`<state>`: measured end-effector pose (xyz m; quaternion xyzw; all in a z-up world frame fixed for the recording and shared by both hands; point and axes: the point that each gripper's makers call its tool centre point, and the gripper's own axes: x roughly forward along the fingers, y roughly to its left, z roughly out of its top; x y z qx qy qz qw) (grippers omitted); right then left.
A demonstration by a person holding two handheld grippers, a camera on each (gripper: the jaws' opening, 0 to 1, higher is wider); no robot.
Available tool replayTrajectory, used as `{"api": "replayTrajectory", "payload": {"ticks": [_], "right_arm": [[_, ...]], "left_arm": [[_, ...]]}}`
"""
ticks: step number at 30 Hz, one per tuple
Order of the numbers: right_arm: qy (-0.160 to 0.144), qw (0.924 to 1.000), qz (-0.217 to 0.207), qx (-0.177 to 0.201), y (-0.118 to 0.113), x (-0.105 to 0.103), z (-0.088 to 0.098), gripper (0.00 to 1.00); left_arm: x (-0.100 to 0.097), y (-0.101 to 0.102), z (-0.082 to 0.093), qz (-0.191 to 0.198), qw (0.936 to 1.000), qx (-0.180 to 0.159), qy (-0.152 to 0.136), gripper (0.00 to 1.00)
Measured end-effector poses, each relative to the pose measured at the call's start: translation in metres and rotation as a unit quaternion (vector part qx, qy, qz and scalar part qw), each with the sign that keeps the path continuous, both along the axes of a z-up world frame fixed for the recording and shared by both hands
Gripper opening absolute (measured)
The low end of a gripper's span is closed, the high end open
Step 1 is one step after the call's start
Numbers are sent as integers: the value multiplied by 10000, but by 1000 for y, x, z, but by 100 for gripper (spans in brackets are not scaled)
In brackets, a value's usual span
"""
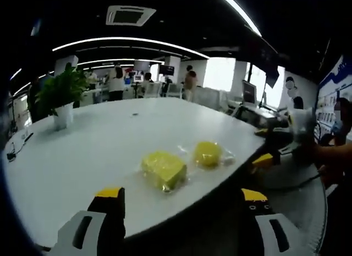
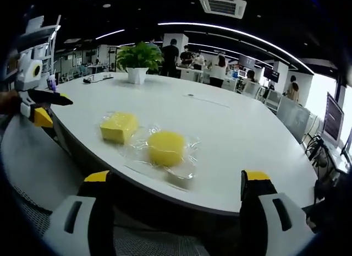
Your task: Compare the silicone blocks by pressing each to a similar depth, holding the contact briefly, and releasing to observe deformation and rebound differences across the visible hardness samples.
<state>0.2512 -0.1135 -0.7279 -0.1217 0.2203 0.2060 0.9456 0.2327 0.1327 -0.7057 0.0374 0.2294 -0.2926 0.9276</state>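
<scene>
Landmark: the large white oval table (image 2: 231,129), with two yellow samples lying near its front edge.
Square sample: a yellow rectangular silicone block in clear plastic wrap (image 2: 118,127), flat on the table, just beside the round one and a little further from the right gripper's side; in the left gripper view it is the nearer piece (image 1: 163,169).
Round sample: a yellow domed silicone puck in a crinkled clear bag (image 2: 166,147), also flat on the table, close to the edge (image 1: 208,153).
Left gripper (image 1: 181,198): jaws spread wide with nothing between them, held off the table edge and short of the samples; it also appears at the left of the right gripper view (image 2: 41,104).
Right gripper (image 2: 179,181): jaws parted and empty, below the table edge, facing the round puck.
Handling guess: both pieces look light and soft, likely to dent and spring back; the wrap looks slick and loose, so a sample may slide on the table under an off-centre push.
Where to press: probably straight down on the middle of each top face, not on the film's loose margins.
Other things: a green potted plant in a white pot (image 2: 137,60) at the table's far side; people and desks beyond it.
</scene>
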Motion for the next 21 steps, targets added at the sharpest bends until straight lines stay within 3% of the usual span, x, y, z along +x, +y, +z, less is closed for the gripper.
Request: {"api": "replayTrajectory", "payload": {"ticks": [6, 9, 15, 21], "right_arm": [[-54, 10000, -27, 10, -1, 2, 2, 89], [-137, 9999, -53, 13, -3, 4, 4, 87], [-129, 9999, -95, -41, -5, 4, 2, 85], [-183, 9997, -135, -23, -5, 3, 4, 84]], "left_arm": [[17, -18, 21, -214, 9989, -407, 72, 76], [21, -40, 26, -330, 9980, -532, 118, 70], [30, -79, 19, -623, 9957, -613, 294, 64], [42, -89, 8, -573, 9933, -826, 574, 62]]}}
